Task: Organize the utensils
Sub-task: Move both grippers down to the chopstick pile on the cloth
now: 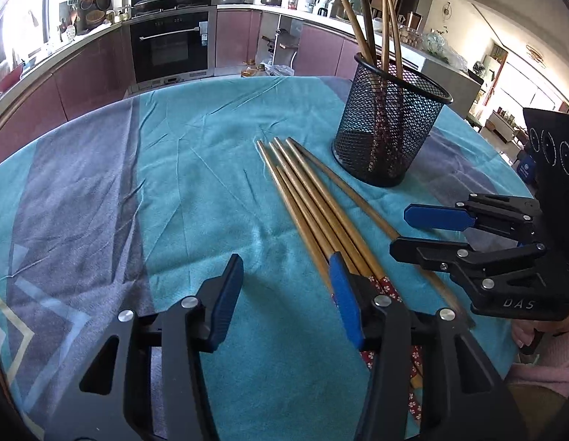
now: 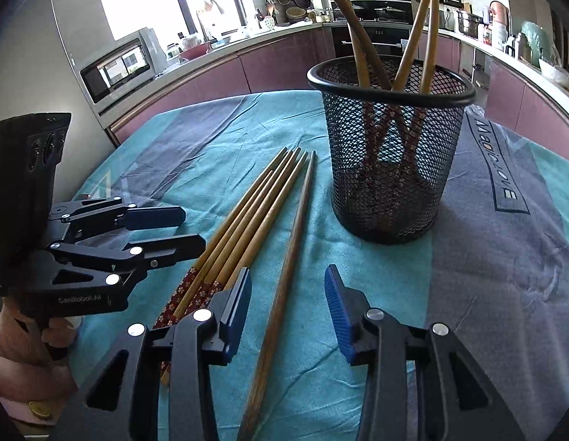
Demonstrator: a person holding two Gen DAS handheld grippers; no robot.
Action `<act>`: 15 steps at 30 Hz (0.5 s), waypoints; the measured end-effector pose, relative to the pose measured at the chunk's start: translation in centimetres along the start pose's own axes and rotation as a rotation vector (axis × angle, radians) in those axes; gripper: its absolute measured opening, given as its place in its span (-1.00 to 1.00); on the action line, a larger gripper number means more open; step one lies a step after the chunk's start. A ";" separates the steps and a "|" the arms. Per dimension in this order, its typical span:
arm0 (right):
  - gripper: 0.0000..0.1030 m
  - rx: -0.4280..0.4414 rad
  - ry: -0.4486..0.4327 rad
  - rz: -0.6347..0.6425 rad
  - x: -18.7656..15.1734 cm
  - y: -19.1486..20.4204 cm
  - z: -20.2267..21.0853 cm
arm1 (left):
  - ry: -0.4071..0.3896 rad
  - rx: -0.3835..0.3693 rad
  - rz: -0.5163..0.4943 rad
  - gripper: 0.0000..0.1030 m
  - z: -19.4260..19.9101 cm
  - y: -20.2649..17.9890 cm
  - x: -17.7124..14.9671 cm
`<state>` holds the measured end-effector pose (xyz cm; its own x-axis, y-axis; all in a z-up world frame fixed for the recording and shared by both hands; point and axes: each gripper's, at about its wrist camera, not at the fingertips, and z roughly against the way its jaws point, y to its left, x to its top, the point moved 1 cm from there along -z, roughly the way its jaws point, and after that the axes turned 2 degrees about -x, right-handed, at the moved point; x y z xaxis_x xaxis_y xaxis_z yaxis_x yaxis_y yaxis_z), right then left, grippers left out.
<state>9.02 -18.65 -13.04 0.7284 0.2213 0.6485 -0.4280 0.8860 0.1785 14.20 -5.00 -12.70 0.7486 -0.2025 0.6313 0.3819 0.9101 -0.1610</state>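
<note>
Several light wooden chopsticks [image 1: 306, 198] [image 2: 247, 217] with red flowered ends lie in a bundle on the teal cloth. One darker chopstick [image 1: 358, 198] [image 2: 292, 253] lies just right of them. My left gripper [image 1: 284, 294] [image 2: 194, 229] is open low over the cloth, its right finger above the bundle and only cloth in its gap. The right gripper [image 2: 288, 305] [image 1: 400, 231] is open too. The dark chopstick runs between its fingers, and the pads do not touch it. A black mesh cup [image 1: 391, 136] [image 2: 387, 169] behind holds several upright chopsticks.
The table cloth [image 1: 181, 183] is teal with grey-purple bands and is wrinkled. A person's hand [image 2: 12, 334] in a pink sleeve holds the left gripper's handle. Kitchen counters, an oven [image 1: 170, 47] and a microwave [image 2: 115, 66] stand beyond the table's far edge.
</note>
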 end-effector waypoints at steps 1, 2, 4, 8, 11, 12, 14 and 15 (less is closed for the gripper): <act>-0.29 -0.008 0.002 0.002 0.1 0.1 -0.1 | 0.002 -0.004 -0.003 -0.09 0.0 -0.2 0.0; -0.31 -0.013 0.006 0.001 0.2 0.1 -0.3 | 0.003 -0.006 -0.008 -0.10 -0.1 -0.3 0.0; -0.39 -0.025 0.009 -0.002 0.6 0.1 -0.6 | 0.006 0.006 -0.020 -0.13 -0.1 -0.8 0.1; -0.50 -0.049 0.012 -0.003 0.9 -0.2 -1.0 | 0.007 0.015 -0.035 -0.16 -0.1 -1.1 0.1; -0.55 -0.064 0.013 0.002 1.2 0.0 -1.3 | 0.009 0.014 -0.030 -0.24 -0.2 -1.0 0.2; -0.55 -0.069 0.014 0.004 1.2 0.0 -1.3 | 0.010 0.015 -0.029 -0.25 -0.2 -1.0 0.2; -0.57 -0.074 0.014 0.004 1.3 0.0 -1.4 | 0.013 0.019 -0.032 -0.32 -0.2 -1.0 0.2; -0.61 -0.074 0.013 -0.001 1.3 0.0 -1.4 | 0.014 0.028 -0.034 -0.39 -0.3 -1.0 0.2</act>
<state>10.69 -17.83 -13.24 0.7359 0.2249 0.6386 -0.3866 0.9139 0.1238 14.14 -6.04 -12.64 0.7431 -0.2389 0.6251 0.3925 0.9122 -0.1179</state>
